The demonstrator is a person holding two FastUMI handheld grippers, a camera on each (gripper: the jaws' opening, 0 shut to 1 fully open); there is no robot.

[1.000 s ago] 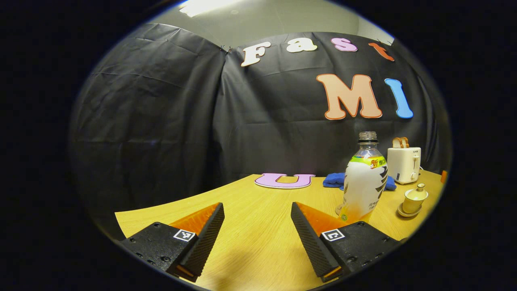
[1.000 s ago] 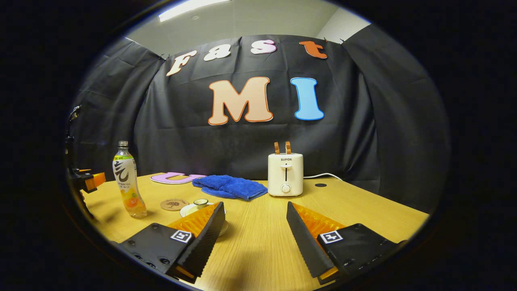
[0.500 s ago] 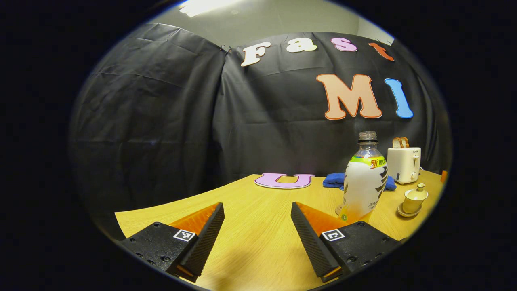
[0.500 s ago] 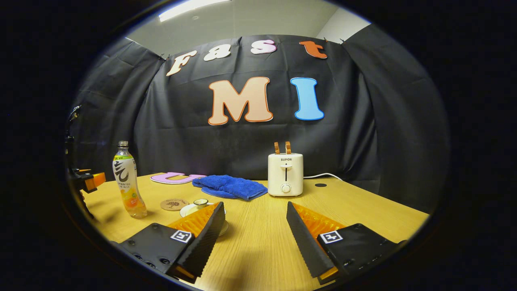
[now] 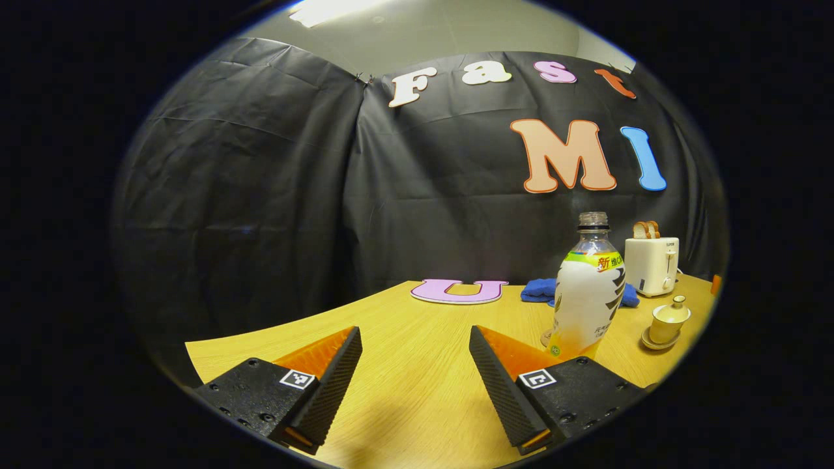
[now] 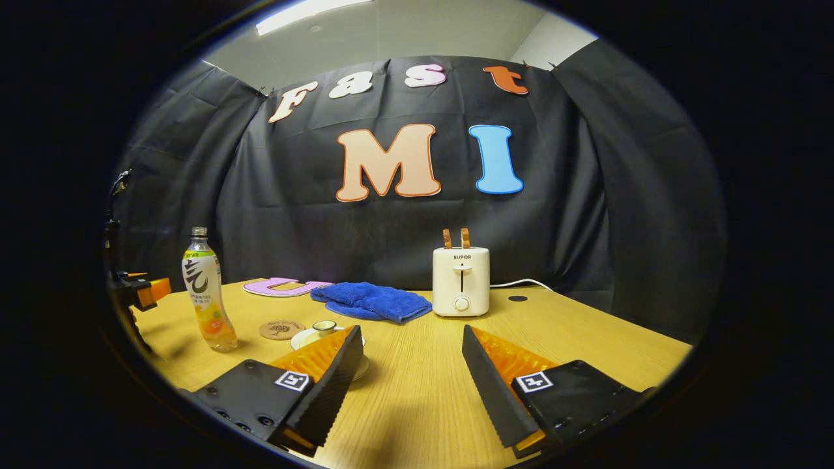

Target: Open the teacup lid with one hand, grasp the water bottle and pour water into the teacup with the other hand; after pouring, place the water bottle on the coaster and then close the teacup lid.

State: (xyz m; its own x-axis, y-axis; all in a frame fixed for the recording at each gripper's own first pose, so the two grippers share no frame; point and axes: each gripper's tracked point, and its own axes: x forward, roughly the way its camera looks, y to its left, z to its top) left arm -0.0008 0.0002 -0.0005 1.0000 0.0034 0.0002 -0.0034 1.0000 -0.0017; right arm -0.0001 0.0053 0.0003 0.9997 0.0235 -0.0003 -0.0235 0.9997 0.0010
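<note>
Hovering: left gripper (image 5: 415, 378) low over table (image 5: 417, 326), fingers spread, gripping nothing
Right gripper (image 6: 412, 378): spread too, holding nothing
Bottle (image 5: 588, 290): upright, uncapped, at 2 o'clock in left gripper view
Teacup (image 5: 667, 320): lidded, on saucer, right of bottle
Coaster (image 6: 281, 329): between bottle and teacup, at 10 o'clock in right gripper view
Toaster (image 6: 460, 281): at 12 o'clock, beside cloth (image 6: 371, 301)

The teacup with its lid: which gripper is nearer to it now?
Right. The right gripper has the teacup just behind its own left finger. The left gripper is farther, with the water bottle nearer than the cup.
</note>
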